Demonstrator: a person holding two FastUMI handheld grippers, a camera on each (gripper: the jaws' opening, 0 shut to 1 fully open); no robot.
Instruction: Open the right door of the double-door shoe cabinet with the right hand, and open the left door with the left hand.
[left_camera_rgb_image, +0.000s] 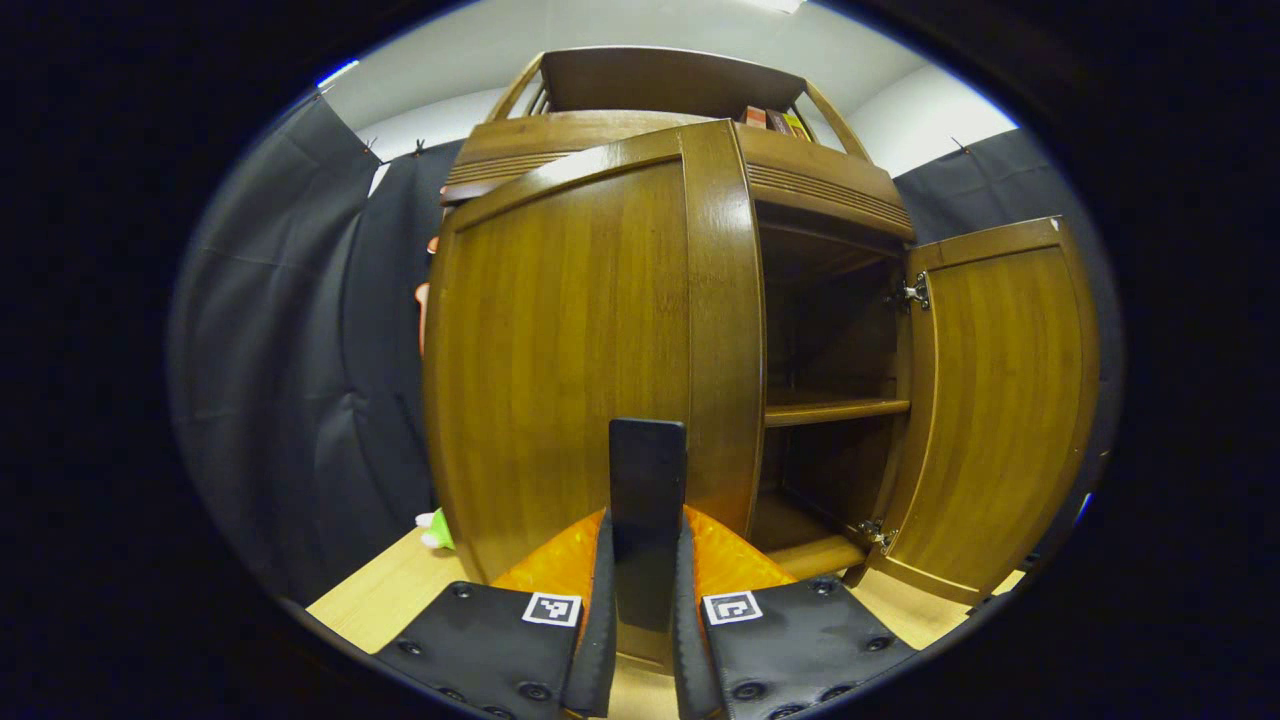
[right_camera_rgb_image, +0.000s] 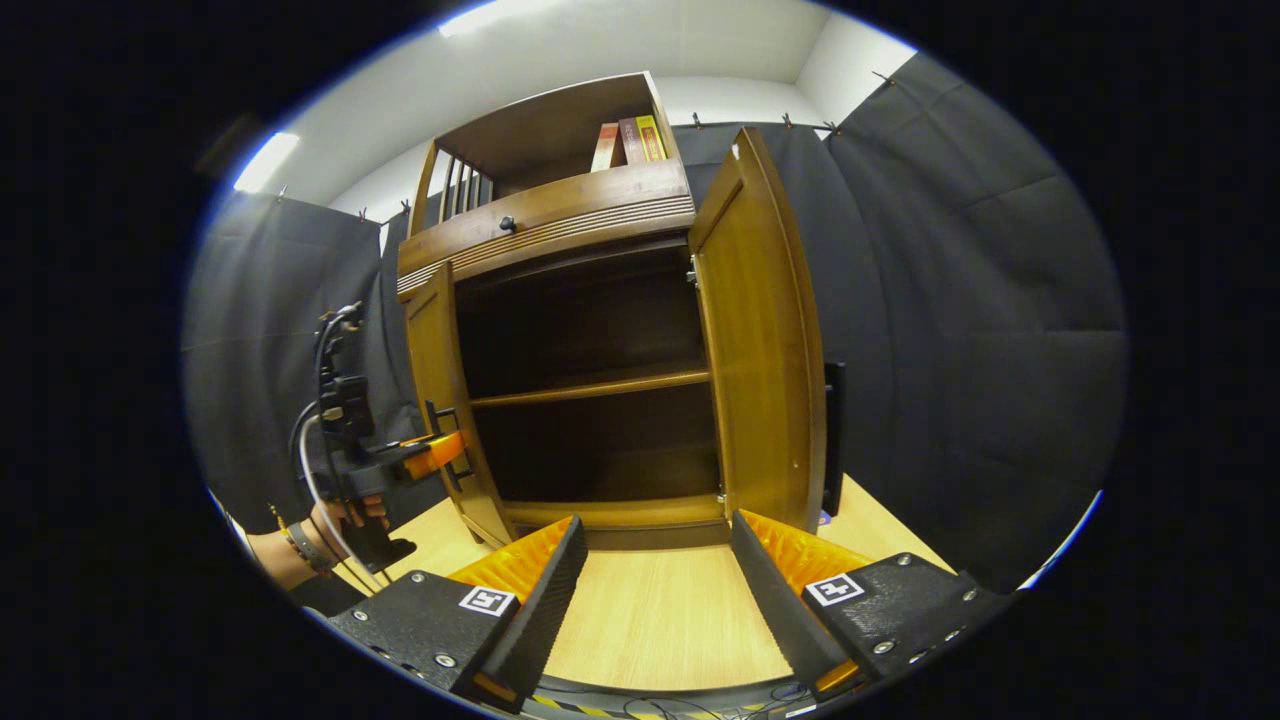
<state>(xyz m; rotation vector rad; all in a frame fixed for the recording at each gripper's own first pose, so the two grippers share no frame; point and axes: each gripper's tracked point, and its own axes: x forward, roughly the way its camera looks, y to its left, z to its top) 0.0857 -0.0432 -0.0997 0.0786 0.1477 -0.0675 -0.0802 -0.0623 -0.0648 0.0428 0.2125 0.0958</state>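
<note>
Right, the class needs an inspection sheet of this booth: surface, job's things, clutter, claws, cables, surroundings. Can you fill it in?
Surface: wooden tabletop.
Job's things: shoe cabinet; right door wide open; left door partly open.
Clutter: books on top shelf; small green item beside cabinet.
Claws: left claw shut on left door handle; right claw open, holding nothing.
Cables: white cable by left claw.
Surroundings: black cloth walls.

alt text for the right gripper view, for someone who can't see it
A wooden shoe cabinet stands with both doors open: the right door swung wide, the left door held at its handle by the left gripper in a person's hand. The right gripper hangs open and empty over the table. Books sit on the top shelf.
</note>
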